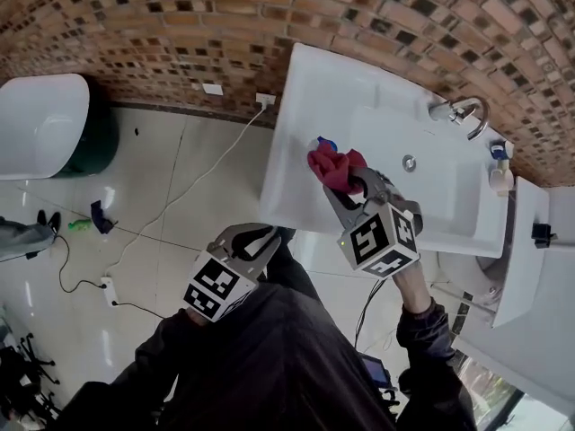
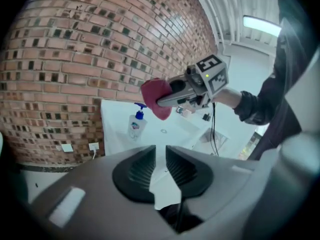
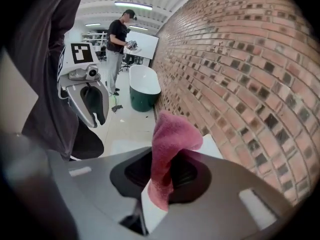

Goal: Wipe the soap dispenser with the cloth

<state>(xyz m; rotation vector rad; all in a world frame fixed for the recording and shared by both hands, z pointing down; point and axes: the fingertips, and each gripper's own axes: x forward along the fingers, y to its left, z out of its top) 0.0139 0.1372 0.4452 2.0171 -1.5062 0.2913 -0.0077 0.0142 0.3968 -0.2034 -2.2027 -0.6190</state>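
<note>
While my right gripper (image 1: 349,185) clamps the cloth (image 1: 334,165), seemingly against the soap dispenser (image 2: 136,124), and my left gripper (image 1: 266,235) hangs shut, a hard swipe could topple it

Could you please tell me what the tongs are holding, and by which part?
Right tongs: red cloth, pinched near one end, the rest bunched beyond the tips. Left tongs: shut, empty.

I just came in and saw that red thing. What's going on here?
A person holds a gripper in each hand at a white sink. The right gripper is shut on a red cloth, holding it close to the soap dispenser on the sink's edge, seemingly not touching yet. The left gripper is shut and empty.
</note>
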